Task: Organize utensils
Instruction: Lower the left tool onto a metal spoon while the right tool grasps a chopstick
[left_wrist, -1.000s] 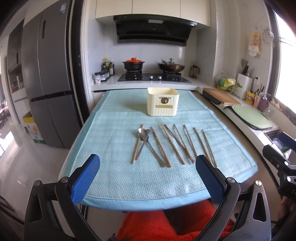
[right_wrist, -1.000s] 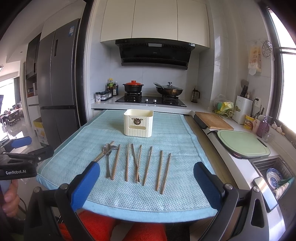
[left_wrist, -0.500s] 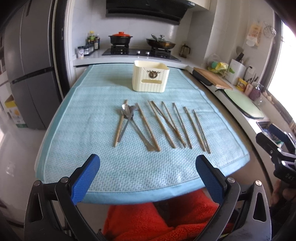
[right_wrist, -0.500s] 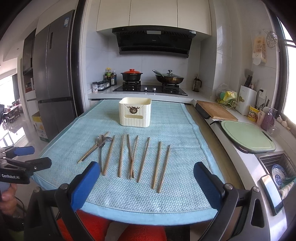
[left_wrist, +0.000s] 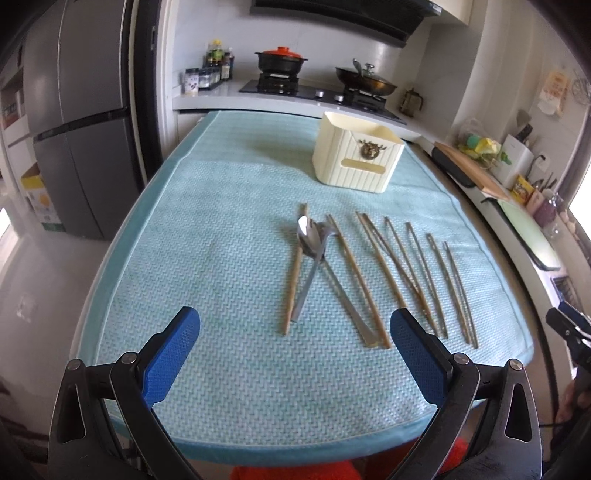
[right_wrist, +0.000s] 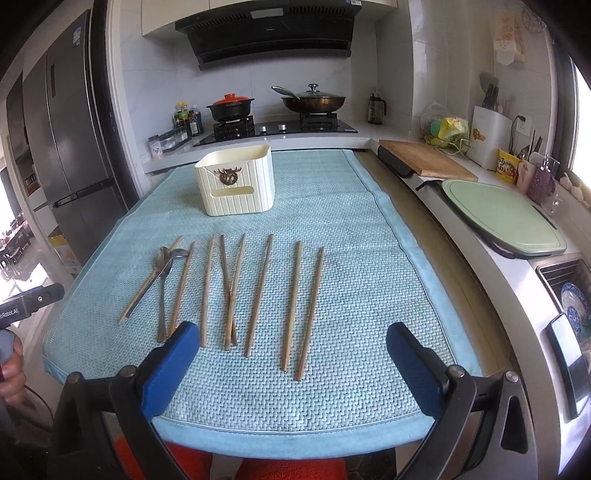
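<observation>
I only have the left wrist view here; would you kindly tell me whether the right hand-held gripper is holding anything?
Observer: No, the right hand-held gripper is open and empty, above the near edge of the blue mat.
Operator: Thank you. What lies beyond the green board, past my frame?
Observer: A sink, with a blue patterned plate in it.
Operator: Anything near it that I should avoid?
Observer: A phone lies on the counter edge in front of the sink.
</observation>
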